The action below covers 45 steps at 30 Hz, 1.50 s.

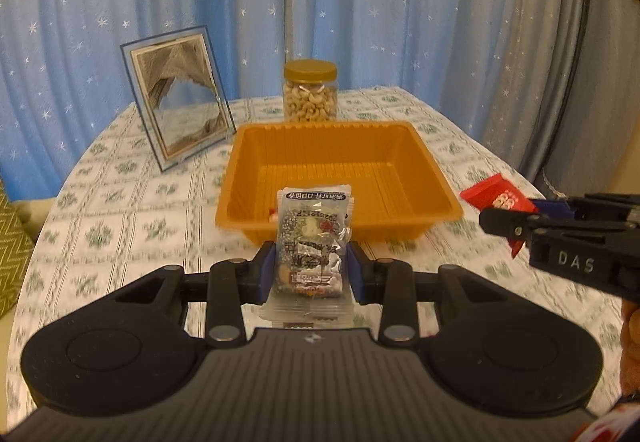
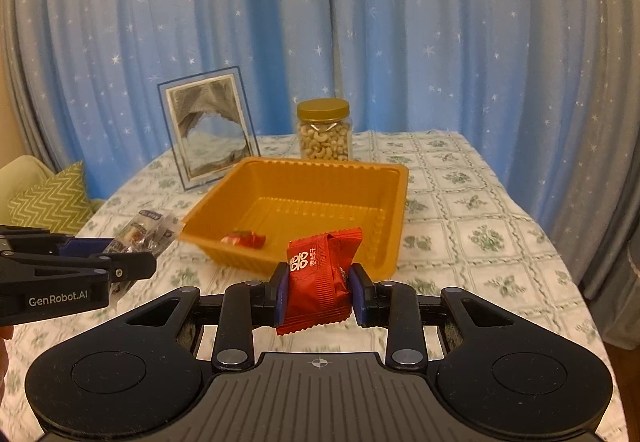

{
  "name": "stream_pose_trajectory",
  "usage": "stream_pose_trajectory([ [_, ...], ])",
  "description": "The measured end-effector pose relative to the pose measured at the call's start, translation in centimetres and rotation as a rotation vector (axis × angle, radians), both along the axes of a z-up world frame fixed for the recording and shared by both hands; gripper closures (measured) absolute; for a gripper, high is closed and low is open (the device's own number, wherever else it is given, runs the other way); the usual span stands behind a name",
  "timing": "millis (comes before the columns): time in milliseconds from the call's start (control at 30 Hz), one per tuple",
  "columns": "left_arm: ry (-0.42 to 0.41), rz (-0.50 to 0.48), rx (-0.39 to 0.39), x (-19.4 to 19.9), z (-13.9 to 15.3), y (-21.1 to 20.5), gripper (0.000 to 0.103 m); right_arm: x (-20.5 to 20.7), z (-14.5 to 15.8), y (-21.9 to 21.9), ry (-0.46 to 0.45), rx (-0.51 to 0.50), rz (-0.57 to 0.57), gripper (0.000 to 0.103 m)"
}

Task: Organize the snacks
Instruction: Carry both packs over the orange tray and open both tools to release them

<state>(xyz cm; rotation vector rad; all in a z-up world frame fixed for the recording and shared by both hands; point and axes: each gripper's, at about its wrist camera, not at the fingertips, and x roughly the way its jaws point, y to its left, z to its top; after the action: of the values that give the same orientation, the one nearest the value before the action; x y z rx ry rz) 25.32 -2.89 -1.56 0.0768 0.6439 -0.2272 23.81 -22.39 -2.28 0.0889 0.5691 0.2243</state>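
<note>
The left gripper (image 1: 312, 268) had its blue fingers (image 1: 267, 270) closed on a silver snack packet (image 1: 314, 242), which stood upright between them above the near part of the counter (image 1: 120, 210), just in front of the orange tray's (image 1: 336, 130) near wall. The right gripper (image 2: 319, 290) pinched a red snack packet (image 2: 320, 274) between its blue fingers (image 2: 360, 294); the packet stood roughly upright, leaning slightly, and sat just short of the tray's near rim in the right wrist view.

From the left wrist view the right gripper and its red packet (image 1: 498, 196) appeared off the tray's right side, over the counter's right edge. From the right wrist view the left gripper (image 2: 120, 262) and its silver packet (image 2: 144, 232) appeared beside the tray's left wall.

The tray sat near the middle of the counter, on a white cloth with a green floral check. Inside it, against the near wall toward the left corner, lay a small red wrapped snack (image 2: 244, 239).

Behind the tray, toward the far edge, stood a clear jar of cashews (image 1: 310, 92) with a gold lid. A framed sand picture (image 1: 178, 98) stood tilted back near the far-left part of the counter, well apart from the jar. A blue star-patterned curtain (image 1: 360, 2) hung behind everything, and a green zigzag cushion (image 2: 52, 198) showed off the counter's left edge.
</note>
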Motion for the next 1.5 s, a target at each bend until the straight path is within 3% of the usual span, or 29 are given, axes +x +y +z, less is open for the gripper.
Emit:
stream_pose_trajectory([
  [333,-0.009,0.010,-0.009,6.1,-1.0,-0.1,0.069,6.3,-0.8,1.0,0.024,0.010,-0.013,0.071],
  [800,0.032,0.010,-0.029,11.8,-3.3,-0.3,0.069,12.0,-2.4,0.5,0.046,0.029,-0.064,0.071],
  [1133,0.009,-0.015,-0.105,14.3,-4.3,-0.8,0.066,13.3,-3.4,-0.7,0.073,0.048,-0.104,0.071],
  [1500,-0.001,0.017,-0.069,13.4,-3.6,0.1,0.065,13.2,-3.1,-0.6,0.067,0.097,-0.090,0.071],
])
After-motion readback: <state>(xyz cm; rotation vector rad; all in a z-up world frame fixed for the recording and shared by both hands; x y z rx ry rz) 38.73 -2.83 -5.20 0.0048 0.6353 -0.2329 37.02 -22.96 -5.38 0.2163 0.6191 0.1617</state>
